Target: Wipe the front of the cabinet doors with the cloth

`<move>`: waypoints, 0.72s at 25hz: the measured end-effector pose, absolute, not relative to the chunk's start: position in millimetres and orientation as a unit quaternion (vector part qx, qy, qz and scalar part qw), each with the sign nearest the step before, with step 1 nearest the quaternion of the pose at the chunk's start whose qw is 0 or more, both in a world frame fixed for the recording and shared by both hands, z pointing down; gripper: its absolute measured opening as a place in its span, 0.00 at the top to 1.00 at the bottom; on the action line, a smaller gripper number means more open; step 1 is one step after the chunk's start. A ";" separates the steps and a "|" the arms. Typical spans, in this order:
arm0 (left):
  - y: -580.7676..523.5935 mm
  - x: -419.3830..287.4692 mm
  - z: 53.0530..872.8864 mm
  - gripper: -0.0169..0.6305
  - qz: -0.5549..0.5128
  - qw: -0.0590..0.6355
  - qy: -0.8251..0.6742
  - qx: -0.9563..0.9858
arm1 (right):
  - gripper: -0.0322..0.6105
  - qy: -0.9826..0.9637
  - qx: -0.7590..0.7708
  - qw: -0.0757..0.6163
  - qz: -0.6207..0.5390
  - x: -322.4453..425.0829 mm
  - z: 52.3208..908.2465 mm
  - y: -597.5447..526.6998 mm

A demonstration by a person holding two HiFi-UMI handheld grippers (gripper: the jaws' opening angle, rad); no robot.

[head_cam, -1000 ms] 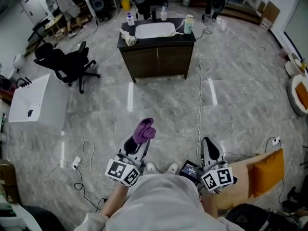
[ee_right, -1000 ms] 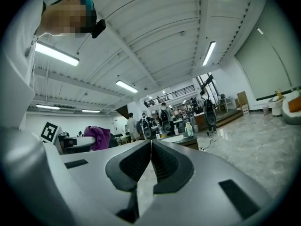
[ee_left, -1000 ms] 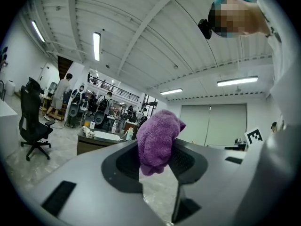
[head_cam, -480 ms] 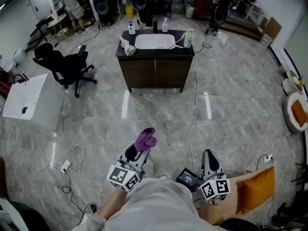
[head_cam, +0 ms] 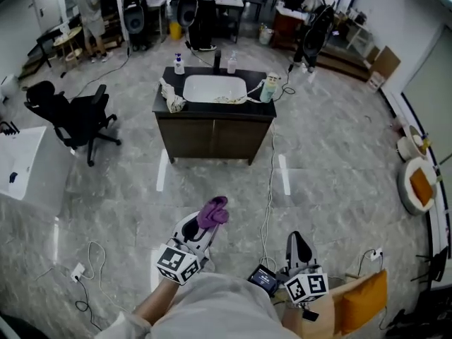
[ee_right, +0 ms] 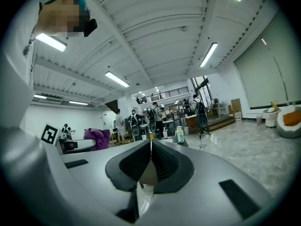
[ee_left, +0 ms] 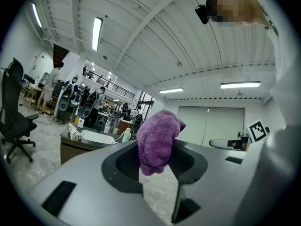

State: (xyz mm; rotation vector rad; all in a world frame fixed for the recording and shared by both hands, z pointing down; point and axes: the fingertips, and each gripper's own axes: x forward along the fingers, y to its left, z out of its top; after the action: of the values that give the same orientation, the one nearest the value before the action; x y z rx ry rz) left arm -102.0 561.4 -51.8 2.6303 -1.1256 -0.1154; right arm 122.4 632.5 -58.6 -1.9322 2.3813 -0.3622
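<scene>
Left gripper [ee_left: 159, 160]: jaws clamped on the purple cloth [ee_left: 157, 138], which bulges above the tips.
Right gripper [ee_right: 150, 149]: jaws pressed together, nothing between them.
Cabinet [head_cam: 212, 140]: well ahead of both jaws, its doors facing them.
Head view only: open floor [head_cam: 212, 179] up to the doors, with a white cable [head_cam: 269, 182] ahead between the grippers.

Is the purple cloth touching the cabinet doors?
Apart. Head view shows floor between the purple terry cloth in the left tongs and the dark wooden cabinet doors.

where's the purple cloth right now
The purple terry cloth is clamped in the left gripper, low and left of centre in the head view, well short of the dark wood sink cabinet ahead.
</scene>
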 end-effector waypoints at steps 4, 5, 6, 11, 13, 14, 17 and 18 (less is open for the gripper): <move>499.1 -106.5 -68.2 0.75 -0.044 0.105 -0.361 0.926 | 0.91 0.761 -0.640 0.028 -0.099 112.7 -73.4 576.1; 484.1 -111.1 -69.4 0.75 -0.043 0.102 -0.360 0.926 | 0.91 0.759 -0.643 0.031 -0.099 108.7 -75.8 565.1; 469.6 -116.7 -69.0 0.75 -0.042 0.102 -0.361 0.926 | 0.91 0.757 -0.645 0.032 -0.098 103.9 -76.6 556.1; 427.1 -137.9 -60.5 0.75 -0.048 0.124 -0.368 0.920 | 0.91 0.749 -0.656 -0.006 -0.093 94.8 -72.9 531.5; 420.0 -139.2 -57.5 0.75 -0.049 0.129 -0.365 0.921 | 0.91 0.737 -0.669 -0.003 -0.100 100.9 -71.2 525.4; 417.0 -139.0 -56.4 0.75 -0.050 0.132 -0.363 0.921 | 0.91 0.732 -0.673 0.000 -0.102 102.8 -71.7 521.2; 410.1 -138.2 -53.4 0.75 -0.058 0.136 -0.362 0.921 | 0.91 0.733 -0.673 -0.004 -0.097 101.1 -72.8 504.1; 409.2 -138.6 -52.6 0.75 -0.061 0.137 -0.363 0.920 | 0.91 0.737 -0.669 -0.006 -0.093 99.3 -72.7 498.6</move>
State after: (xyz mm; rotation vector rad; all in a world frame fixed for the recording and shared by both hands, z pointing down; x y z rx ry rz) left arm -138.6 409.2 -52.6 2.6615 -1.0492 -0.1755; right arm 99.3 498.6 -72.7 -2.1108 2.3246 -0.2940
